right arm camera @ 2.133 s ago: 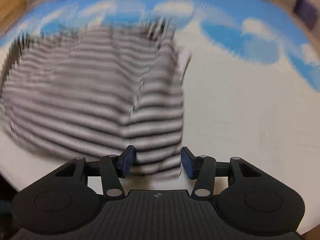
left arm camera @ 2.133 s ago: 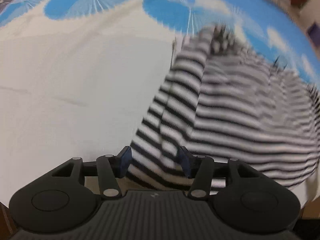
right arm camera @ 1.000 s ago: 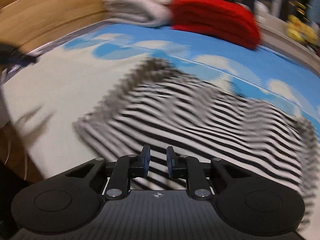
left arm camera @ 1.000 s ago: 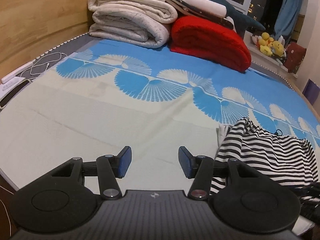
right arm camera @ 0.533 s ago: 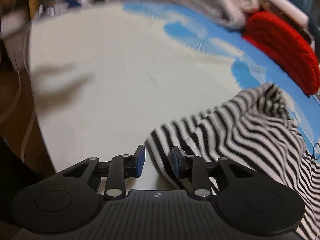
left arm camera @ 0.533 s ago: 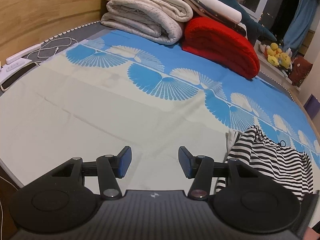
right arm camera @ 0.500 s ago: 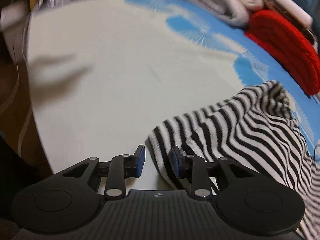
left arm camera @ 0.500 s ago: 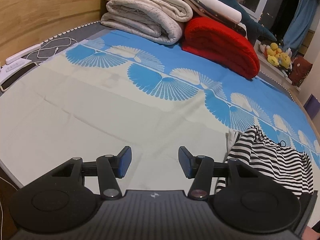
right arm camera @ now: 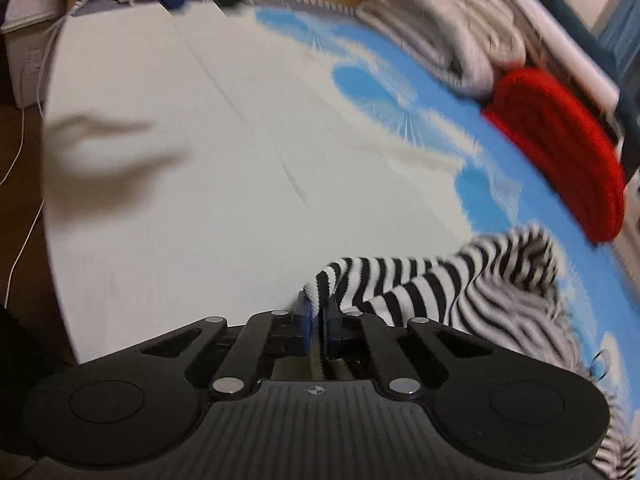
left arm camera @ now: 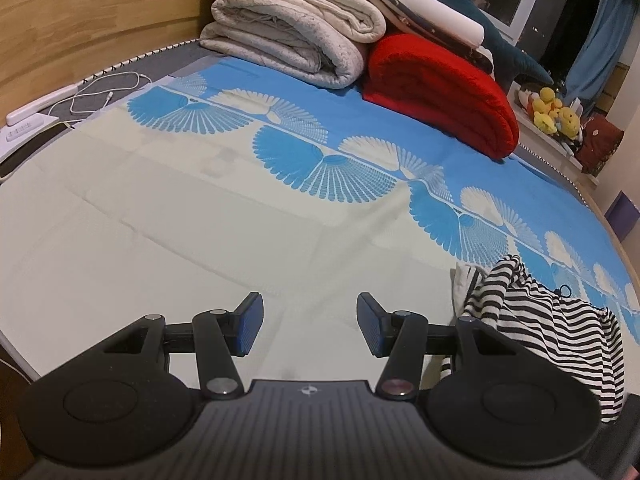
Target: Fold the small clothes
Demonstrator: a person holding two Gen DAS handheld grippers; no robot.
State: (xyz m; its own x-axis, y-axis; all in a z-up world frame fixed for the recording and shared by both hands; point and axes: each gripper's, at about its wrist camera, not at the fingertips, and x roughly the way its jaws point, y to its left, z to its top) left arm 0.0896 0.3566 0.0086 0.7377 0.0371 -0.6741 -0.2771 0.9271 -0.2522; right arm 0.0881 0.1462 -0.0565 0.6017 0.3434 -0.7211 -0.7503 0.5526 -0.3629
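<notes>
Since a moment ago my right gripper [right arm camera: 316,322] has just closed its jaws, pinching the near edge of the striped shirt [right arm camera: 432,288] on the bed [right arm camera: 200,200]. Soft, light knit; edges suit grabbing. My left gripper [left arm camera: 310,326] hangs spread and empty, shirt near right.

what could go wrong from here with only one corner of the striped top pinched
The right gripper has just closed on a thin edge of the striped top, so the cloth may slip out. The left gripper is open and empty over the bedsheet; a one-sided pull could bunch the top.
</notes>
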